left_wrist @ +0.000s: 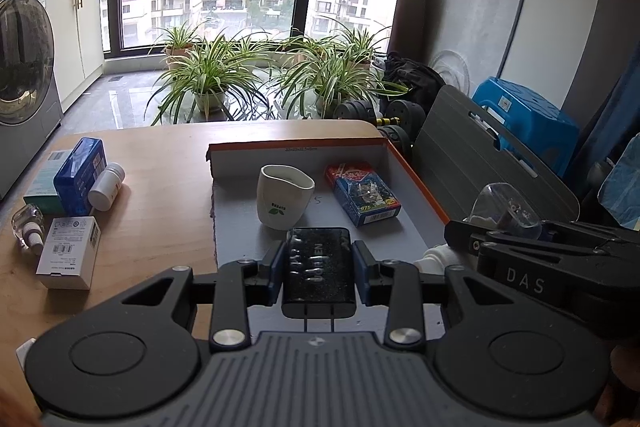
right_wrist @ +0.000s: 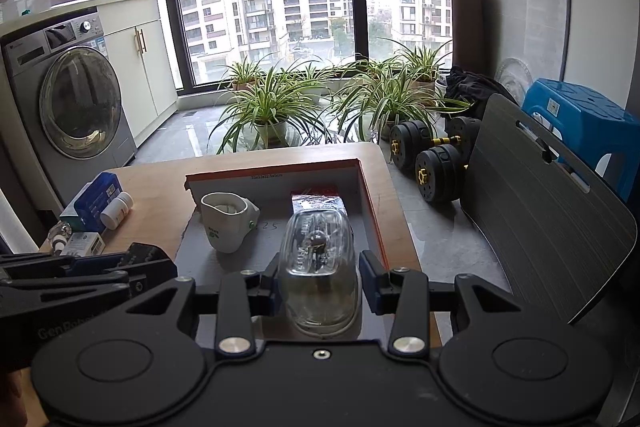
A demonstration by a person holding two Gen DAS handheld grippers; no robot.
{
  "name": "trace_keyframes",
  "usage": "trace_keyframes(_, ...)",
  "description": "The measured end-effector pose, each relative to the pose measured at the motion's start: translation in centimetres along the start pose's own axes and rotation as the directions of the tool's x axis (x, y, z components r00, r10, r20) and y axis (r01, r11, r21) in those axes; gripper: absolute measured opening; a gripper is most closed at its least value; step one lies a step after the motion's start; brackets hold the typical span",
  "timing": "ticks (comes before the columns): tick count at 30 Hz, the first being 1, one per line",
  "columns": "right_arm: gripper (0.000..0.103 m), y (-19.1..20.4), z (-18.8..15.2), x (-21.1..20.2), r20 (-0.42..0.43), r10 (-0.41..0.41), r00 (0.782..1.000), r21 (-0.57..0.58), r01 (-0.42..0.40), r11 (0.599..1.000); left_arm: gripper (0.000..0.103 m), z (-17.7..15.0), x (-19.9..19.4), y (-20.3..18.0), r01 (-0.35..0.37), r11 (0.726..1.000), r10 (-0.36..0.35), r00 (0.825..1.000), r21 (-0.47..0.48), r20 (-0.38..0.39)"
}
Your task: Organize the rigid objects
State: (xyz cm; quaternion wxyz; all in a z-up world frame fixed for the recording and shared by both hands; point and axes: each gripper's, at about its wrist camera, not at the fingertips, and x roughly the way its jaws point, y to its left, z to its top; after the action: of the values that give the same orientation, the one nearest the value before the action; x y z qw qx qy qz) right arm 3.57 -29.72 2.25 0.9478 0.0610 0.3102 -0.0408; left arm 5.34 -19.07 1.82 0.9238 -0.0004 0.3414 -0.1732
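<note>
The left gripper (left_wrist: 319, 269) has its jaws pinched on a black rectangular charger block (left_wrist: 319, 267) with raised lettering, held over the near end of the shallow grey cardboard tray with orange rim (left_wrist: 416, 183) that lies along the right side of the light wooden table (left_wrist: 160, 163). The right gripper (right_wrist: 319, 283) has its jaws clamped on a clear glass jar (right_wrist: 318, 275), also over the tray's near end, just beside the left gripper.

Inside the tray, a white ceramic cup with a green leaf mark (left_wrist: 284, 201) stands upright near the middle. A red-and-blue card box (left_wrist: 362, 195) lies flat to its right, toward the far right corner.

Near the table's left edge, outside the tray, lie a blue rectangular box (left_wrist: 80, 175), a white pill bottle on its side (left_wrist: 106, 185), a white carton with printed labels (left_wrist: 68, 253) and a small clear spray bottle (left_wrist: 28, 225).
</note>
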Motion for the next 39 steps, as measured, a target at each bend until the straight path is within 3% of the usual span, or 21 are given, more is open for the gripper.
trace_keyframes(39,0.048,0.35,0.06,0.44,-0.007,0.000,1.000,-0.007,0.000,1.000,0.036,0.19,0.38,-0.36,0.017,1.000,-0.017,1.000,0.017,-0.008)
